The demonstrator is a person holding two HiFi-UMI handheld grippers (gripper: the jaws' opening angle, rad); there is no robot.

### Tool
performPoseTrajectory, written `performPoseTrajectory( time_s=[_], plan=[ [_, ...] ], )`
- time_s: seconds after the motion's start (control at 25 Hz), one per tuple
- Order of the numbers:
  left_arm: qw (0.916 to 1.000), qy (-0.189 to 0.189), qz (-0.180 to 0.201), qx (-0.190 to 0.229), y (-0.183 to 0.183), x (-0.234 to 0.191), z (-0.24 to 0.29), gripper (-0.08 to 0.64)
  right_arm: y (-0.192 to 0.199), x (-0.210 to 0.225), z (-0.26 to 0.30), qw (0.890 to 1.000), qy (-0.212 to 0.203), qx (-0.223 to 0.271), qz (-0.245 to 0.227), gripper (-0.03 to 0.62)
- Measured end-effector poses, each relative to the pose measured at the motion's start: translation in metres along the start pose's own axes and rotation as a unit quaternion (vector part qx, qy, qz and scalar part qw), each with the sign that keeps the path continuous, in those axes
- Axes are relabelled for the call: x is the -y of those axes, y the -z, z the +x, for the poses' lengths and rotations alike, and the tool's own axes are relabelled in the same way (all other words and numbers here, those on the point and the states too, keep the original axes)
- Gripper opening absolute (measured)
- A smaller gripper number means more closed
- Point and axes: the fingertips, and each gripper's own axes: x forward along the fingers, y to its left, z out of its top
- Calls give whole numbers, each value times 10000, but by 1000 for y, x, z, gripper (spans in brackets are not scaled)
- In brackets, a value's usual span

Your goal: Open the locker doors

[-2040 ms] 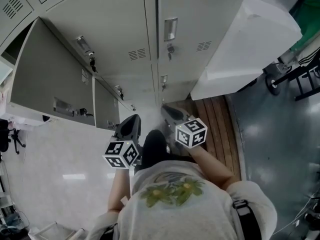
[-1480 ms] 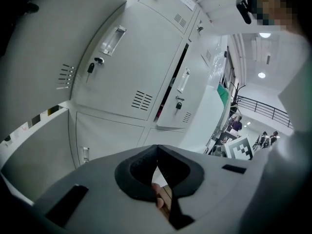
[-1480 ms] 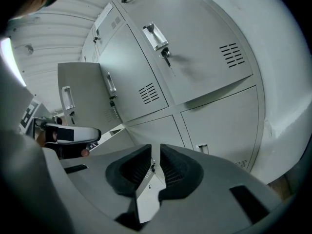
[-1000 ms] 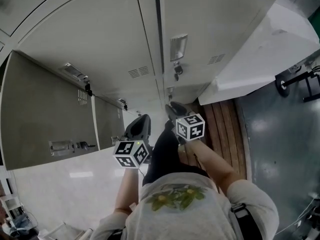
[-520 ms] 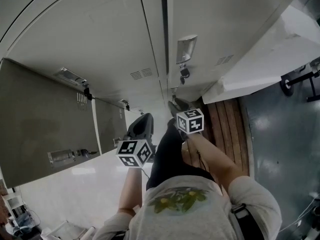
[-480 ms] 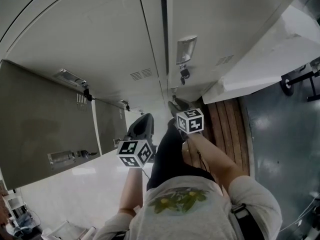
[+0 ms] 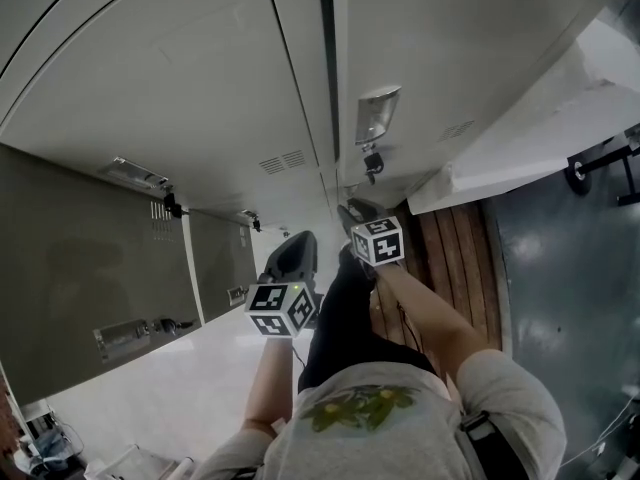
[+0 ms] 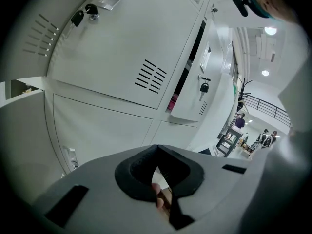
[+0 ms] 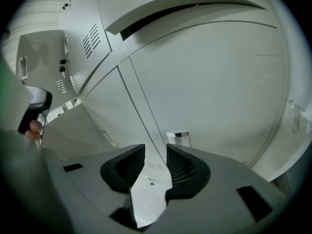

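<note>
Locker door (image 7: 440, 68) ahead, R claw (image 9: 156, 155) just opening, empty

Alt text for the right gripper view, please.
The right claw, jaws just opened with nothing between them, points at grey locker doors; a chrome handle shows just above its tips. A door higher up stands ajar.

Under you lies a glossy white floor (image 7: 150, 388), which runs up to the foot of the grey metal lockers (image 7: 230, 88). To your right, a strip of brown wooden planks (image 7: 460, 258) lies alongside it. Beyond that strip is a dark grey, shiny floor (image 7: 560, 308), where a black wheeled frame (image 7: 578, 172) stands. Near the white floor's lower left edge sits some small clutter (image 7: 45, 448), possibly cables, though it is too small to tell.
</note>
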Motion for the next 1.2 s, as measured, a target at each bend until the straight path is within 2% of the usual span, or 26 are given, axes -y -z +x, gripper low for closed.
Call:
performPoseTrajectory(
  time_s=[0.48, 0.68, 0.84, 1.2],
  plan=[
    [9997, -194, -110, -91, 11, -14, 6, 31, 10, 24, 29, 9990, 289, -71, -320, 130],
    [9994, -263, -173, -125, 19, -20, 6, 31, 9, 27, 41, 9971, 338, -26, -682, 130],
    [9994, -251, -145, -188, 25, -21, 10, 31, 12, 32, 47, 9965, 420, -48, -721, 130],
    [9991, -221, -167, -334, 42, -21, 17, 31, 12, 27, 55, 9936, 307, 33, -1090, 130]
  ],
)
